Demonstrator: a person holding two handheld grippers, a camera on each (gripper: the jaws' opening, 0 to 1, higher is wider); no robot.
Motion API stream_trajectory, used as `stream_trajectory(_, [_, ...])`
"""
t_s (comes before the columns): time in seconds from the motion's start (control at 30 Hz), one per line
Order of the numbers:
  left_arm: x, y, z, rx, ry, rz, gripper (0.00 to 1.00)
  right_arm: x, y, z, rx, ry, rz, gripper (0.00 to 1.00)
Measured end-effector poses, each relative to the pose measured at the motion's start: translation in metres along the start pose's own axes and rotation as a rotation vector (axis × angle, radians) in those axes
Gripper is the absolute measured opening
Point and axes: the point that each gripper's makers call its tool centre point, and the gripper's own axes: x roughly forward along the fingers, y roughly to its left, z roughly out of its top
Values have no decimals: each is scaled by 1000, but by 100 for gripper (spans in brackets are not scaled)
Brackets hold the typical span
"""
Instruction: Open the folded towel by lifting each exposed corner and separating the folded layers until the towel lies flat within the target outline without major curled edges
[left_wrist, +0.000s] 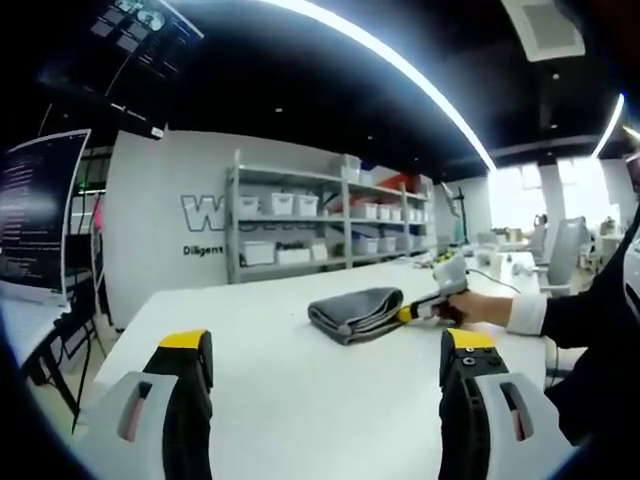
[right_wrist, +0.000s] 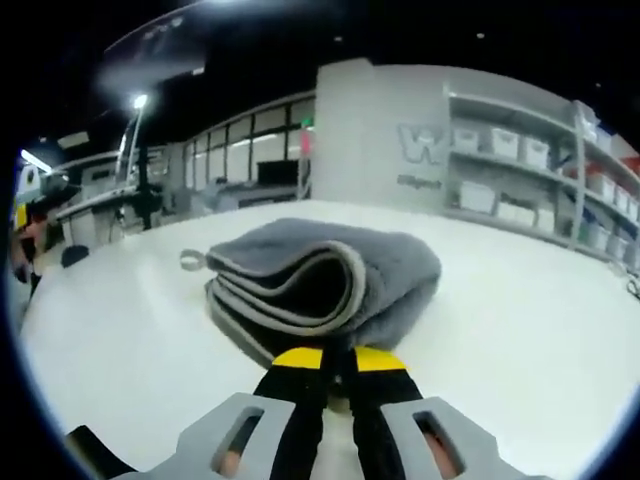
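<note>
A grey towel (left_wrist: 352, 310), folded into several layers, lies on the white table (left_wrist: 280, 400). In the right gripper view the towel (right_wrist: 330, 270) shows its layered edges facing me and a small hanging loop (right_wrist: 191, 261) at its left. My right gripper (right_wrist: 338, 358) has its yellow-tipped jaws drawn together at the towel's near lower edge, pinching it. In the left gripper view that right gripper (left_wrist: 405, 314) comes in from the right, held by a hand in a dark sleeve (left_wrist: 575, 315). My left gripper (left_wrist: 325, 350) hangs open over bare table, well short of the towel.
Metal shelving (left_wrist: 320, 225) with white bins stands against the wall beyond the table. A monitor (left_wrist: 40, 215) sits at the far left, past the table's left edge. Bare tabletop (right_wrist: 520, 330) surrounds the towel. Desks and windows (right_wrist: 230, 150) lie further back.
</note>
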Motion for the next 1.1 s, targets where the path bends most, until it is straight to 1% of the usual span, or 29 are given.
stream_trajectory(0.2, [3,-5,-3,9,13,-10,91,1,12,2,-11,0,41,2])
stream_trajectory(0.33, [3,-4,-2,10,9,-9,91,3,20,3,-31,-2,73,1])
stream_trajectory(0.47, [4,-3,-4,8,16,-6,91,4,29,4,-42,-5,103,1])
stream_trajectory(0.6, [5,-6,-7,21,28,-18,91,4,39,5,-67,-1,129,1])
stream_trajectory(0.67, [6,-7,-9,29,35,-21,91,5,47,6,-74,0,158,1])
stream_trajectory(0.77, [9,-8,-12,31,45,-26,90,6,56,5,-110,0,178,1])
stream_trajectory(0.83, [10,-9,-14,34,53,-27,90,6,63,6,-97,-3,206,1])
stream_trajectory(1.0, [12,-9,-16,37,61,-28,90,5,67,6,-102,-3,214,1])
stream_trajectory(1.1, [12,-9,-16,40,64,-27,90,5,72,6,-91,-6,234,1])
